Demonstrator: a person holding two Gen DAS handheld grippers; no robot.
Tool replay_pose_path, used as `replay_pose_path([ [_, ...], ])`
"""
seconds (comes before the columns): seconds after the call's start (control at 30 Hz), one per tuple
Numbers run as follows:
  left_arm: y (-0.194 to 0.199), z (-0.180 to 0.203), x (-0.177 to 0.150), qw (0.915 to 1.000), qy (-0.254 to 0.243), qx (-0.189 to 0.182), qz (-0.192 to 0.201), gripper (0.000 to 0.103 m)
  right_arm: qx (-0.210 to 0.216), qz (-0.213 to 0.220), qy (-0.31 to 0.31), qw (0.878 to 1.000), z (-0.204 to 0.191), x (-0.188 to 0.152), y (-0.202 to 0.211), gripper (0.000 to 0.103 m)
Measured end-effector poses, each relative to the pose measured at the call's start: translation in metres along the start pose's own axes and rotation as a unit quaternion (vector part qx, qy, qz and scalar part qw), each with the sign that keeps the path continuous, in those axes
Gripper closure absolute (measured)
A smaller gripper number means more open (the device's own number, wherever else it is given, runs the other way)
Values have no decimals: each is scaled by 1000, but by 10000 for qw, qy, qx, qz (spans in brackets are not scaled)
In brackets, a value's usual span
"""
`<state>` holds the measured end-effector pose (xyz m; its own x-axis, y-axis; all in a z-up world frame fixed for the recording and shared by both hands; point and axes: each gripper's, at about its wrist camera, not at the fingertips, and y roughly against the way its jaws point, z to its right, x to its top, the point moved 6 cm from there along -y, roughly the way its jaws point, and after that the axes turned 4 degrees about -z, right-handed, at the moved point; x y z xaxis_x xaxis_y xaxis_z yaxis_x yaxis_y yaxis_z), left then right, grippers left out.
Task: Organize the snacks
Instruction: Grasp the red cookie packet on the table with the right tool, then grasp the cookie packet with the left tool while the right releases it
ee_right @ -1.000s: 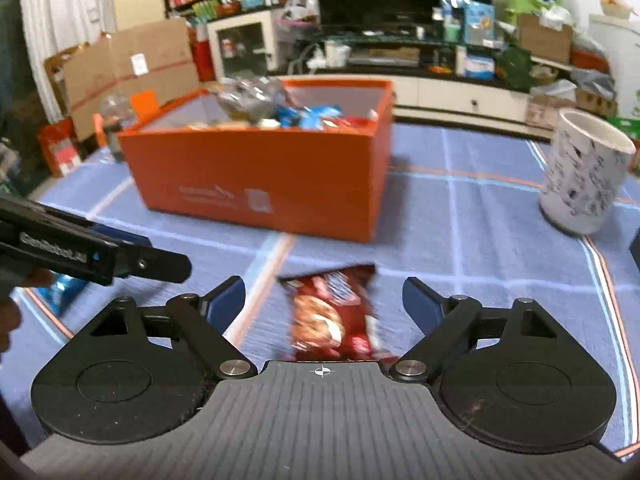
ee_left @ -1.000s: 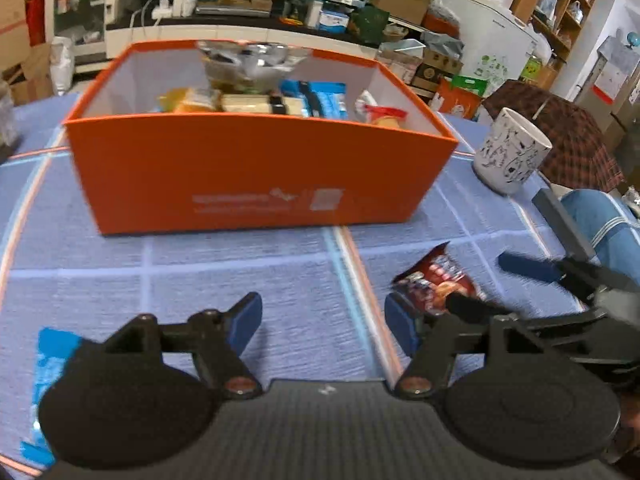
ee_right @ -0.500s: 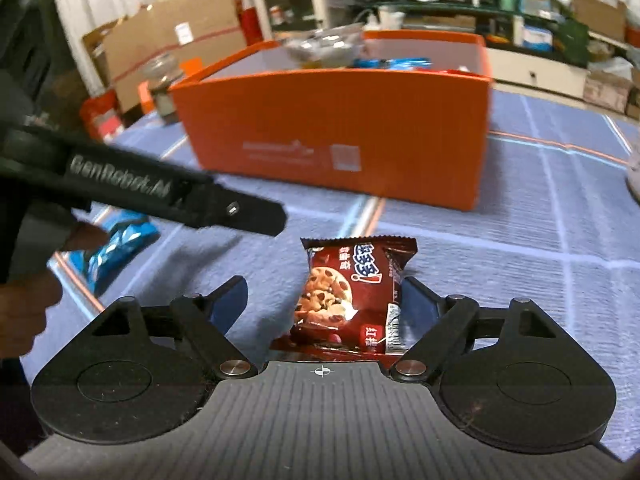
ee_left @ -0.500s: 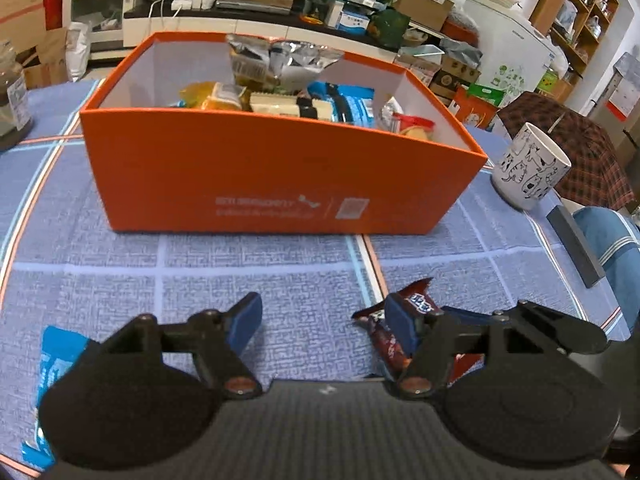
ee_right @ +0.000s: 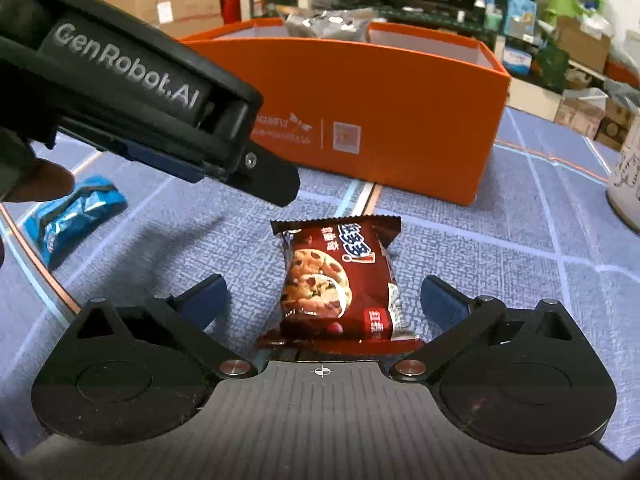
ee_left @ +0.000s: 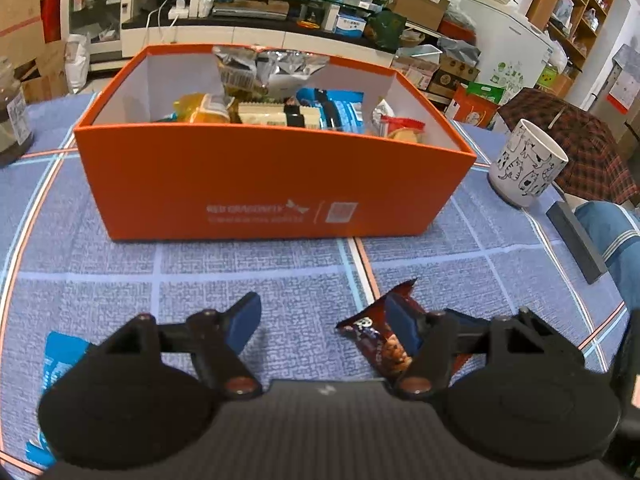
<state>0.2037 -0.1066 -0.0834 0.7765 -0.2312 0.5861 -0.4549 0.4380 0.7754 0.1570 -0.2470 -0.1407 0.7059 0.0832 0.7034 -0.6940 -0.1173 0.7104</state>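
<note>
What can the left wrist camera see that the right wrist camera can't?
Only the left wrist view looks down into the orange box and shows the snacks inside, plus the whole cat mug. Only the right wrist view shows the full front of the cookie packet lying between the open fingers of the right hand-held gripper, whose jaws have just been opening. Both show the box, the packet, the blue wrapper and the blue tablecloth.

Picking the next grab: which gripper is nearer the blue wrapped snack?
Left. The left gripper hovers beside the blue wrapped snack; the right gripper straddles the brown cookie packet, farther off.
</note>
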Motion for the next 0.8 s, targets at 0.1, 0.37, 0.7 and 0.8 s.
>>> replay_pose_path([
  [0.1, -1, 0, -2, 10000, -10, 19, -33, 34, 162, 159, -42, 9997, 6, -6, 7, 6],
  [0.37, -7, -6, -2, 9998, 83, 12, -154, 33, -321, -516, -211, 9979, 17, 4, 5, 6],
  [0.7, -31, 10, -7, 9955, 410, -626, -575, 33, 219, -331, -427, 9983, 33, 0, 13, 6],
  [0.8, -37, 18, -7, 9952, 465, -647, -564, 34, -39, -339, 27, 9994, 21, -2, 7, 6],
])
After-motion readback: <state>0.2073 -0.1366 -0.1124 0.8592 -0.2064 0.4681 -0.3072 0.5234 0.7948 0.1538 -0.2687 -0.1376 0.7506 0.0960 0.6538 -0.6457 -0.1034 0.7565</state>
